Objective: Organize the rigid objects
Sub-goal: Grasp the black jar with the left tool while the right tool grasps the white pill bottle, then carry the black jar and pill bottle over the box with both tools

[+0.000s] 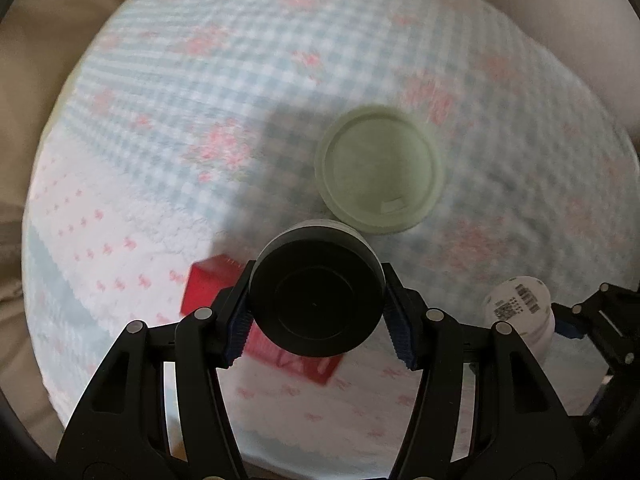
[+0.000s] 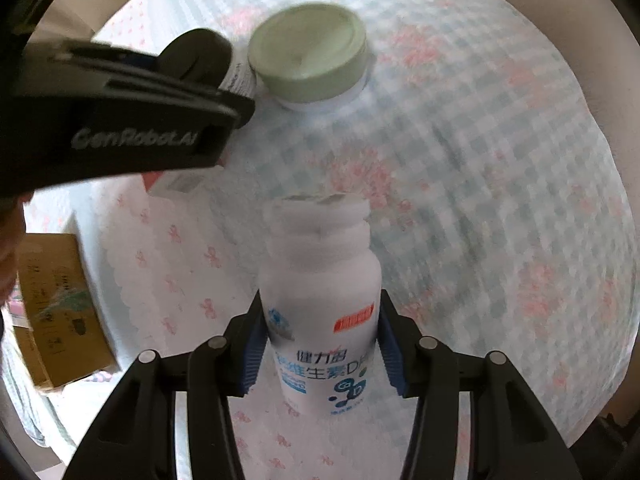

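Note:
My left gripper (image 1: 317, 308) is shut on a black-capped jar (image 1: 316, 296), held above the checked cloth; the jar also shows in the right wrist view (image 2: 200, 58). A green-lidded jar (image 1: 379, 169) stands just beyond it, also seen in the right wrist view (image 2: 310, 54). A red box (image 1: 208, 284) lies under the held jar, partly hidden. My right gripper (image 2: 322, 344) is shut on a white supplement bottle (image 2: 322, 300) with no cap; the bottle shows at the left wrist view's right edge (image 1: 520, 312).
The blue-checked cloth with pink flowers (image 1: 200, 100) covers a round table with beige seating behind. A cardboard box (image 2: 56, 308) sits off the table's left edge. A small white carton (image 2: 180, 184) lies under the left gripper's body (image 2: 120, 100).

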A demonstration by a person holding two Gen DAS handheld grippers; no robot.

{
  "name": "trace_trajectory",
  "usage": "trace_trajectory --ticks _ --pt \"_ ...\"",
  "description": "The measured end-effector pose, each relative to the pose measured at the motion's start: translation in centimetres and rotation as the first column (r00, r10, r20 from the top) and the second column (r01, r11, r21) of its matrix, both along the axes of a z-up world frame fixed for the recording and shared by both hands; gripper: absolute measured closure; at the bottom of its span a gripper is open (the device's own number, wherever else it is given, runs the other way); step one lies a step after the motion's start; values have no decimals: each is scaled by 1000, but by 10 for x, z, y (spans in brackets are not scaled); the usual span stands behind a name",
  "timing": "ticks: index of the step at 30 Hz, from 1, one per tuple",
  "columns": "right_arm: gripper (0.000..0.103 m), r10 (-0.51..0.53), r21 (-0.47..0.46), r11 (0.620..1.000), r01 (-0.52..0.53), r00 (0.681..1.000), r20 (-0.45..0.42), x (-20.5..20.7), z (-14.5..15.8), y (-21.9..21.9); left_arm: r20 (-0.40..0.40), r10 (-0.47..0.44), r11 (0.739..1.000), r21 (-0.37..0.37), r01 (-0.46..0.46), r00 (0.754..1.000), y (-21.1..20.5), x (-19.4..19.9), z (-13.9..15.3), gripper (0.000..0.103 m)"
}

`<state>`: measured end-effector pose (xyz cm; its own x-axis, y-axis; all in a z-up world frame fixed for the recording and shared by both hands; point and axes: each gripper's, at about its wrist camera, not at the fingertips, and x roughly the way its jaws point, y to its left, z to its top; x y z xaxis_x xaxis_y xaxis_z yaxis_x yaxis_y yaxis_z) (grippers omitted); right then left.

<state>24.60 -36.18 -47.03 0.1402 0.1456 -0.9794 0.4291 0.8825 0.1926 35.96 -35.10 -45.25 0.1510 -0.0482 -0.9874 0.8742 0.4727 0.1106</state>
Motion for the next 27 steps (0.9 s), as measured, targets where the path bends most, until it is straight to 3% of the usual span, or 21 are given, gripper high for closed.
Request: trace_trajectory --ticks 6,10,20,27 --pt "57 15 -7 1000 -15 997 76 -16 47 -13 29 116 991 -70 -114 993 21 -15 58 49" --pt "57 52 -33 998 -47 987 152 -30 90 -19 28 219 970 -117 -214 975 43 -31 100 49" --pt "57 177 -92 983 -156 940 293 -62 200 10 53 450 866 -269 -421 892 134 -91 211 49" --pt "57 276 -109 961 -254 878 391 -61 259 47 121 550 812 -310 -495 826 204 -120 255 49"
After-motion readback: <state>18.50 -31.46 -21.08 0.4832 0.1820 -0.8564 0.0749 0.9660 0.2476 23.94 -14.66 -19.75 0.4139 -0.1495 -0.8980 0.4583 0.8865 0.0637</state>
